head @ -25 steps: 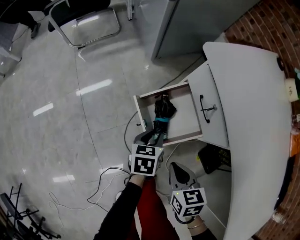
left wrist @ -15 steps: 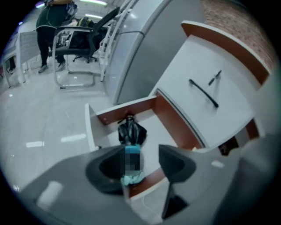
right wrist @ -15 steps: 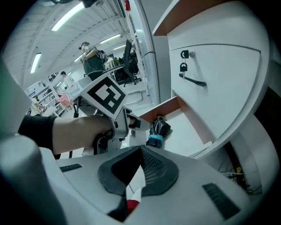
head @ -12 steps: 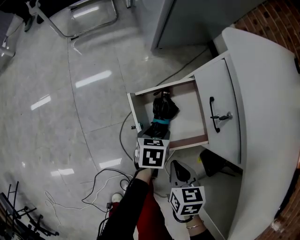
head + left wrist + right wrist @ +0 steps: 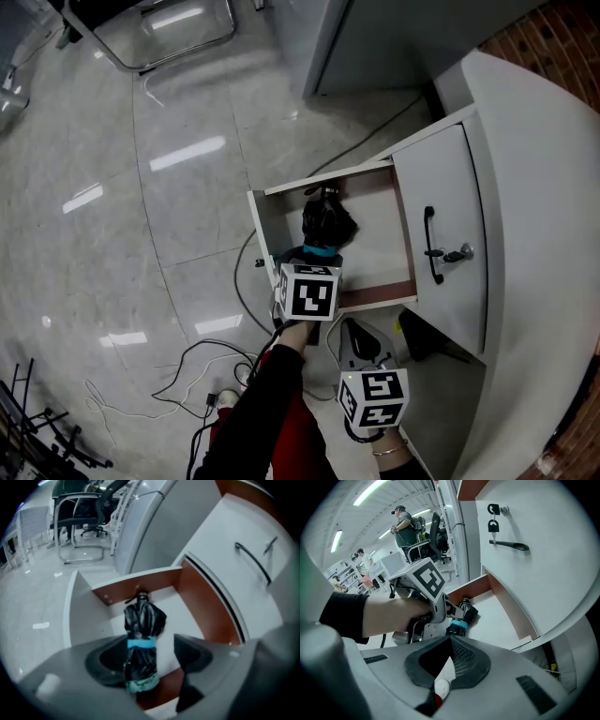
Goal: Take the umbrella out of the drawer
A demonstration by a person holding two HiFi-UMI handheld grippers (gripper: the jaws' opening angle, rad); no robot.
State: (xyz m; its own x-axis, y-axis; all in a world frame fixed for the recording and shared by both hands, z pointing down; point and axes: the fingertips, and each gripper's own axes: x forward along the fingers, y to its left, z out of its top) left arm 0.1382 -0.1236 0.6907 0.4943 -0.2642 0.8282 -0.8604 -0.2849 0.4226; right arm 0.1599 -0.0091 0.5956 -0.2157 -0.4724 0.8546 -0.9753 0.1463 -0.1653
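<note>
Jaws first: the left gripper [image 5: 149, 659] has just been opening and is spread really wide. The near end of the umbrella [image 5: 142, 637] sits in the gap between the two pads, but neither pad is pressing on it, so nothing is gripped yet. The right gripper [image 5: 449, 644] has its tips closed together with nothing in them, and it's hanging back outside the drawer [image 5: 259, 228].

The umbrella is a folded compact one. It lies flat on the drawer floor, running alongside the white panel. Its far end is right up at the brown wall and its teal-tipped end points back at the left gripper.

How I reckon it'll handle:
- It's probably light, so one gripper should lift it easily.
- There should be a stiff shaft down the middle, but the black fabric around it is loose and puffy, especially past the band.
- That fabric looks slick. If you pinch only a fold, it'll likely slide or just bunch up.

I'd grab it at the blue strap [image 5: 141, 643] or just on the near side of it. The bundle is cinched tightest there, so the pads would squeeze through to the core.

The main risk I can see is the pads closing on cloth alone. The far end could also catch the brown wall if it gets dragged instead of lifted.
</note>
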